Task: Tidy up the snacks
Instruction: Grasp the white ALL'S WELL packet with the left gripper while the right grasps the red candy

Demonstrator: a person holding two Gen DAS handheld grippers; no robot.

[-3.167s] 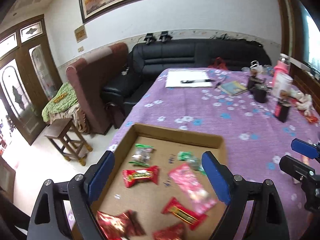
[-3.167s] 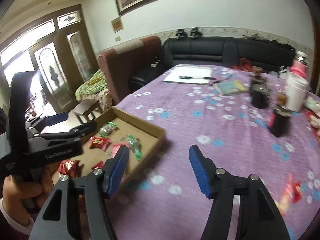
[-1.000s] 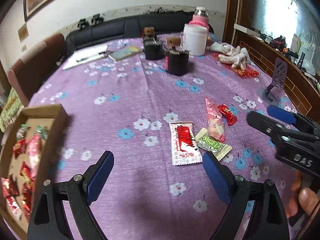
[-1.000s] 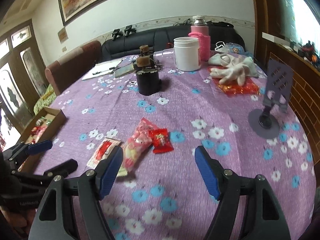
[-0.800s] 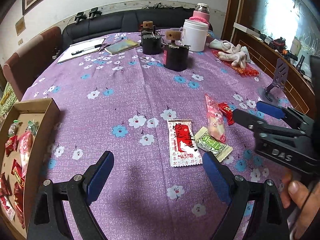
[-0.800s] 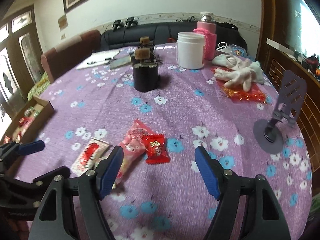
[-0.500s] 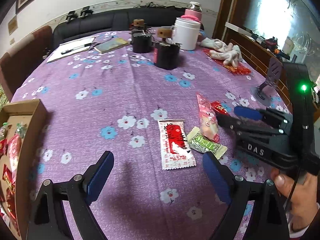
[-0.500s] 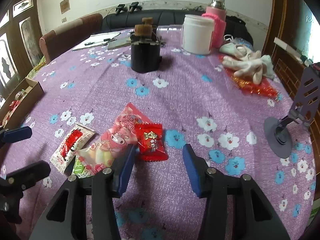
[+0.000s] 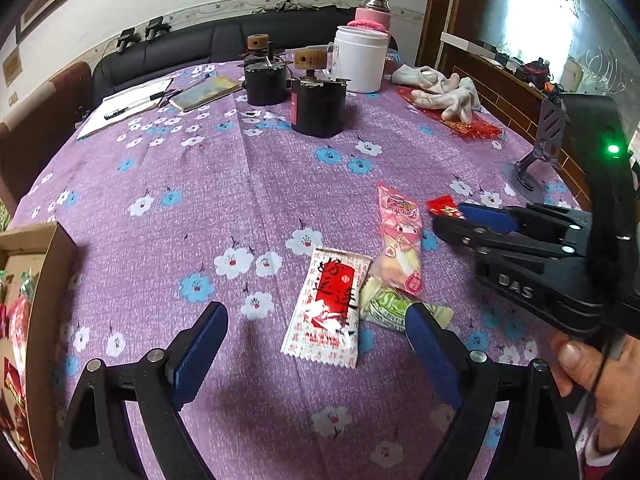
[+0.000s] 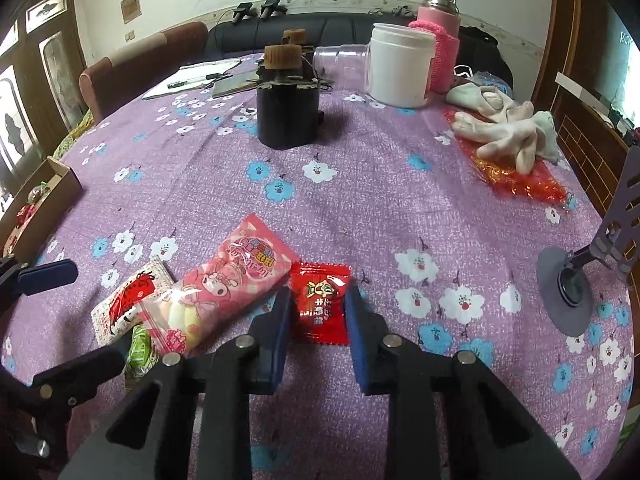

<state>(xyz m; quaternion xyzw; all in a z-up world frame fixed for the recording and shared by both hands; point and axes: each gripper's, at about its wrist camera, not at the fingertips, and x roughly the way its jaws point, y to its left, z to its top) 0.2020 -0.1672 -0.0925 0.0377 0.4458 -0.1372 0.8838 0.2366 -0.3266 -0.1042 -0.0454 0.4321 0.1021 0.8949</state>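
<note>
Several snack packets lie together on the purple flowered cloth. My right gripper [image 10: 317, 300] is closing, with a small red candy packet [image 10: 322, 304] between its blue pads, which touch the packet's two side edges. The packet still lies flat. Beside it are a pink marshmallow packet [image 10: 232, 284], a white-and-red sachet [image 9: 332, 300] and a green packet [image 9: 384, 306]. My left gripper [image 9: 316, 312] stands wide open just above the sachet, touching nothing. The right gripper [image 9: 448, 216] also shows in the left wrist view, over the red candy [image 9: 442, 205]. A cardboard box [image 9: 44, 280] holding several snacks sits at the far left.
Two black jars [image 9: 318, 106], a white tub [image 9: 362, 64] and a pink flask stand at the back. White gloves [image 9: 440, 88] lie on red foil at the right. A grey phone stand [image 9: 536, 160] sits near the right edge. Paper and a pen [image 9: 128, 104] lie back left.
My right gripper has come down over the red candy and its jaws have narrowed onto it. My left gripper has drifted a little closer to the packets, still wide.
</note>
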